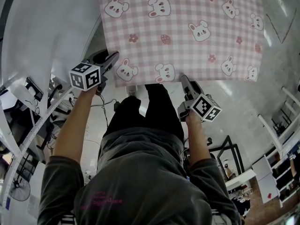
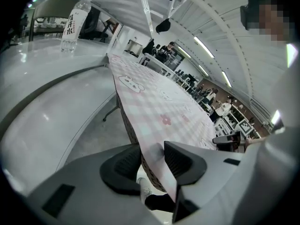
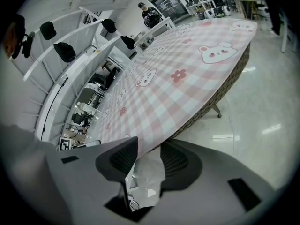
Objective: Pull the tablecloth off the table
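My left gripper (image 2: pixel 151 162) and my right gripper (image 3: pixel 146 162) each clamp the near edge of the pink bunny-print tablecloth (image 1: pixel 183 27), which lies spread flat.

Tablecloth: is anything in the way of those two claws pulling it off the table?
Nothing visible. The tablecloth carries no objects, and the left gripper and right gripper pinch its near edge. The bottle stands on the neighbouring table.
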A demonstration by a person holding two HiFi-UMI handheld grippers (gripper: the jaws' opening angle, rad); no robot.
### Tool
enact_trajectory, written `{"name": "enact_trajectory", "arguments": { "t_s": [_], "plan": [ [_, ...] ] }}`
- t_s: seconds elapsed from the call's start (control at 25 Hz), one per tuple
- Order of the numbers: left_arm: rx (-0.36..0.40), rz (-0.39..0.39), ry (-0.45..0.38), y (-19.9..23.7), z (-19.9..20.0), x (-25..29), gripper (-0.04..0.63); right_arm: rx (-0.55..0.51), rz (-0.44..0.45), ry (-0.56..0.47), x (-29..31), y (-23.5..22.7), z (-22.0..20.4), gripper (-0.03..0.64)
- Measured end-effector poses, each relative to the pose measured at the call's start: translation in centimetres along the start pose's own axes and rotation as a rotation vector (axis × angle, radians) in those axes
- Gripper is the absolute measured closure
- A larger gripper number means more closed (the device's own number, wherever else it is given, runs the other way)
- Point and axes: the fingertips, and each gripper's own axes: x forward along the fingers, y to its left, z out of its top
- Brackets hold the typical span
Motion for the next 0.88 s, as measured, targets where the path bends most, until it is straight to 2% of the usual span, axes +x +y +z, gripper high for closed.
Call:
{"name": "enact_trajectory", "arguments": {
  "t_s": [0.12, 0.2, 0.64, 0.88],
  "plan": [
    [0.037, 0.014, -0.008, -0.2, 0.2, -0.4, 0.459, -0.013, -0.008, -0.003, -0.2, 0.3, 0.0, 0.465],
    [0.047, 0.015, -0.02, -0.3, 0.5, -0.6, 0.487, -0.01, -0.018, -0.008, -0.3, 0.2, 0.0, 0.497],
    [0.048, 0.012, -0.026, -0.7, 0.7, -0.7, 0.554, 0.006, -0.037, -0.005, -0.3, -0.1, 0.1, 0.523],
    [0.057, 0.014, -0.03, -1.1, 1.1, -0.8, 0.577, 0.028, -0.017, -0.022, -0.3, 0.4, 0.5, 0.555]
  ]
}}
